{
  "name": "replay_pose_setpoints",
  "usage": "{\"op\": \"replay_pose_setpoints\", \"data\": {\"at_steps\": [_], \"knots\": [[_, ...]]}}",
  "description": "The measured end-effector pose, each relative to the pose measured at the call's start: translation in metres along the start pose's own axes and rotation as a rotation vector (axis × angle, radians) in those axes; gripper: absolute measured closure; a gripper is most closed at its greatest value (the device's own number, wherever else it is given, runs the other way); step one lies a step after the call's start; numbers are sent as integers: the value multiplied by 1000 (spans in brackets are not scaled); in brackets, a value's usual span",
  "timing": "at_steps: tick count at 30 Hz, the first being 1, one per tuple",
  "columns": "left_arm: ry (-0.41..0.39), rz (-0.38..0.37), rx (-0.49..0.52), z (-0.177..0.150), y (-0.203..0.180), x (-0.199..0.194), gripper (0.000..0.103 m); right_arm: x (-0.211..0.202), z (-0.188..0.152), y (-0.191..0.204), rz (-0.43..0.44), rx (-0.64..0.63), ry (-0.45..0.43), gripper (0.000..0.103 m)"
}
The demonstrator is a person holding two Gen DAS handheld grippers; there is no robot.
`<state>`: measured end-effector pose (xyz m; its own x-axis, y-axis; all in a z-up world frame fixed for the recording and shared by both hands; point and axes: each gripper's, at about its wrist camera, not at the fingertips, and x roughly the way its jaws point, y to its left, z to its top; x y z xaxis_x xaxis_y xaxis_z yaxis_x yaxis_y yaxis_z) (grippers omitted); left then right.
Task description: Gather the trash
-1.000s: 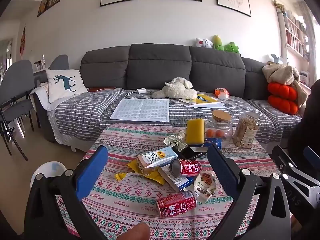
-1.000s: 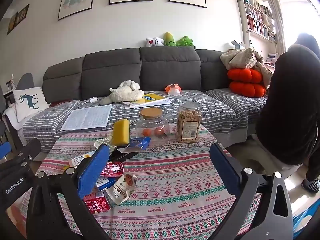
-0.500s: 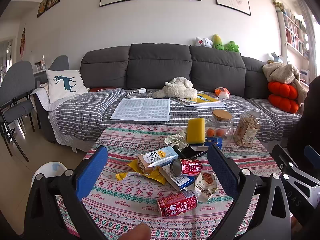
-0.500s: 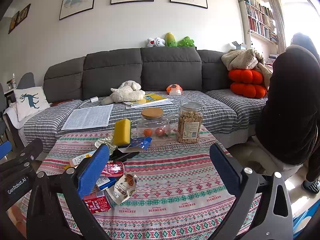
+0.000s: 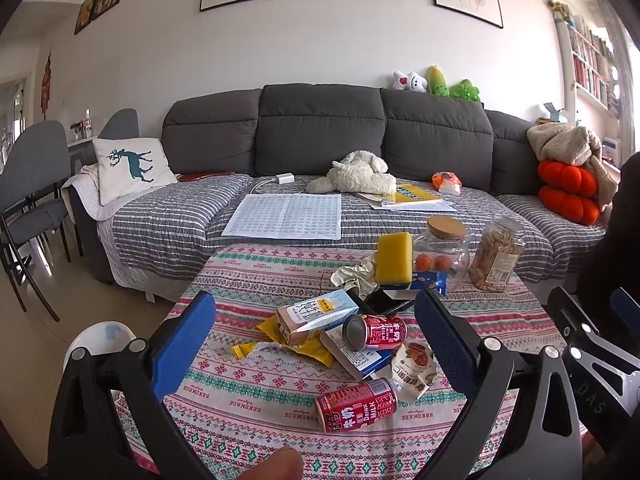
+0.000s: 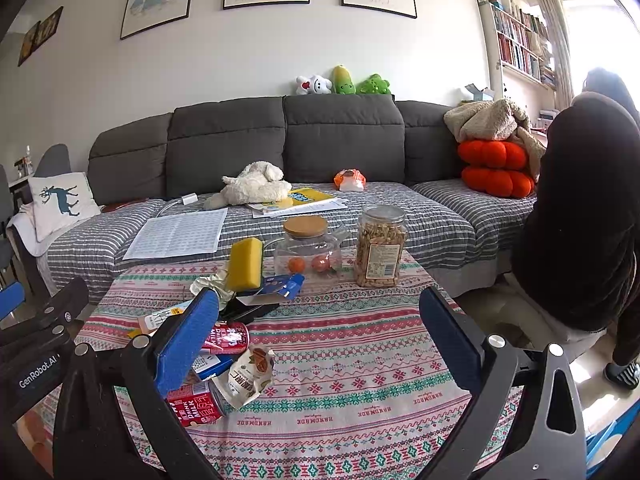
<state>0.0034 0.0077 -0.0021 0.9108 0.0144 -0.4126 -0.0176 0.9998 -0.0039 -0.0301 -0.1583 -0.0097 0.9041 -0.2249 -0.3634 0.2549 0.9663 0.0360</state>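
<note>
Litter lies on the patterned tablecloth [image 5: 248, 384]: two red milk cans [image 5: 356, 404] [image 5: 374, 332], a milk carton [image 5: 316, 314], a yellow wrapper [image 5: 296, 346], a nut snack pouch [image 5: 412, 366], crumpled paper [image 5: 354, 276] and a blue wrapper [image 5: 426, 282]. My left gripper [image 5: 316, 340] hovers open above the near edge, its fingers framing the pile. In the right wrist view my right gripper [image 6: 320, 340] is open over the table's right half, with the near can [image 6: 194, 402] and snack pouch [image 6: 248, 374] by its left finger [image 6: 186, 340].
A yellow sponge [image 5: 394, 258], a cork-lidded glass jar [image 5: 442, 248], a snack jar [image 5: 496, 258], a phone [image 5: 386, 302] and a book [image 5: 354, 354] share the table. Grey sofa [image 5: 320, 140] behind. White bin [image 5: 102, 338] on the floor left. A seated person [image 6: 584, 220] at right.
Both views have crept slightly closer to the table; the litter has not moved and both grippers stay open.
</note>
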Motion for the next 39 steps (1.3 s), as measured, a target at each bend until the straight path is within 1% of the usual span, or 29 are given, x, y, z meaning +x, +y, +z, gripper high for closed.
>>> {"op": "replay_pose_setpoints", "data": {"at_steps": [39], "knots": [[14, 12, 6, -2, -1, 5, 6, 1, 0, 0, 2, -1, 3, 7]]}}
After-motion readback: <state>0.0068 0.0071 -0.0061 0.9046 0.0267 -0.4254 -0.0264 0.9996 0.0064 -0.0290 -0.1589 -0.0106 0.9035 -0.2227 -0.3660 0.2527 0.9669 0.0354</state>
